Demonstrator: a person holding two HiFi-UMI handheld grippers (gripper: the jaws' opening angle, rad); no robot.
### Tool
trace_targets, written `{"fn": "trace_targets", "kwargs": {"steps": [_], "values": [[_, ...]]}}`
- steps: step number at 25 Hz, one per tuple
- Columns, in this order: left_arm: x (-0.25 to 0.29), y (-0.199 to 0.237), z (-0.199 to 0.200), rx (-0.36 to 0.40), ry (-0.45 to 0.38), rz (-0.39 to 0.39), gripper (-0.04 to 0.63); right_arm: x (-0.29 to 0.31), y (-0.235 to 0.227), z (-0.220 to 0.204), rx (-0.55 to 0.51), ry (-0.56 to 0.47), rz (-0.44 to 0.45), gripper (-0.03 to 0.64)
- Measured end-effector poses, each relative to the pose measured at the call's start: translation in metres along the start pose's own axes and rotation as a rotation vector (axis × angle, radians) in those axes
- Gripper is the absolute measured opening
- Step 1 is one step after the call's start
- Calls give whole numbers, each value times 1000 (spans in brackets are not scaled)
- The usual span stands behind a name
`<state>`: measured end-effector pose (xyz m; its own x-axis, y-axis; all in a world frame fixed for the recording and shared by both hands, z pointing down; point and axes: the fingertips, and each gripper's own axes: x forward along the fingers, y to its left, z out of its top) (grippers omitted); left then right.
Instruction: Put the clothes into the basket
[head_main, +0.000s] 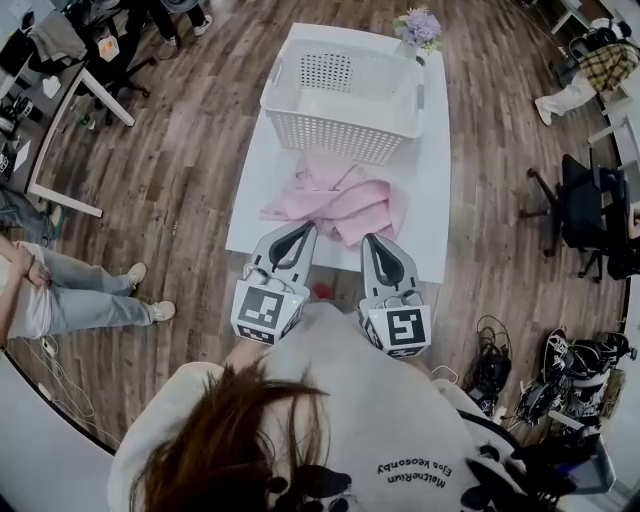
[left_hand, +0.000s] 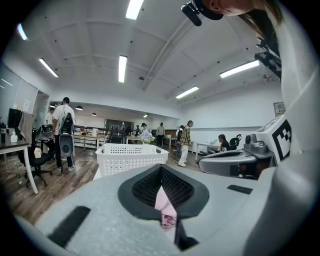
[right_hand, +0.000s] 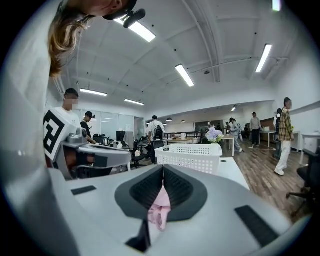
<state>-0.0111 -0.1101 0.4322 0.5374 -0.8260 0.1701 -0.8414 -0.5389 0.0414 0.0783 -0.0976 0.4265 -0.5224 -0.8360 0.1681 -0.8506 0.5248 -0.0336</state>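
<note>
A pink garment (head_main: 340, 200) lies crumpled and flat on the white table (head_main: 430, 180), just in front of the empty white perforated basket (head_main: 340, 135). My left gripper (head_main: 305, 228) and right gripper (head_main: 370, 240) sit side by side at the table's near edge, tips over the garment's near hem. Both are shut. In the left gripper view the pink garment (left_hand: 165, 205) shows through the slit behind the closed tips of the left gripper (left_hand: 161, 167), with the basket (left_hand: 131, 157) ahead. The right gripper view shows the same: garment (right_hand: 160, 207), right gripper (right_hand: 162, 166), basket (right_hand: 189, 157). No fabric looks lifted.
A vase of lilac flowers (head_main: 420, 27) stands behind the basket. A seated person's legs (head_main: 90, 295) are at the left, black office chairs (head_main: 585, 205) at the right, desks at the far left. Several people stand in the office beyond. Cables lie on the floor (head_main: 490, 365).
</note>
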Motion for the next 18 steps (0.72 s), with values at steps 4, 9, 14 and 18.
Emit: {"fn": "trace_targets", "kwargs": {"steps": [4,9,14,18], "values": [[13,10,0,15,-2,-28,11,14,-6,-4,-4,18,-5,14],[34,21,-14,22,36,-94,11,33,-14,-16,8,42,11,15],[54,34,-41,12,116,-141,14,47,-28,-38,37,92,4,165],[68,45,-58,-22,151,-175,201,55,-44,-62,61,141,-31,254]]}}
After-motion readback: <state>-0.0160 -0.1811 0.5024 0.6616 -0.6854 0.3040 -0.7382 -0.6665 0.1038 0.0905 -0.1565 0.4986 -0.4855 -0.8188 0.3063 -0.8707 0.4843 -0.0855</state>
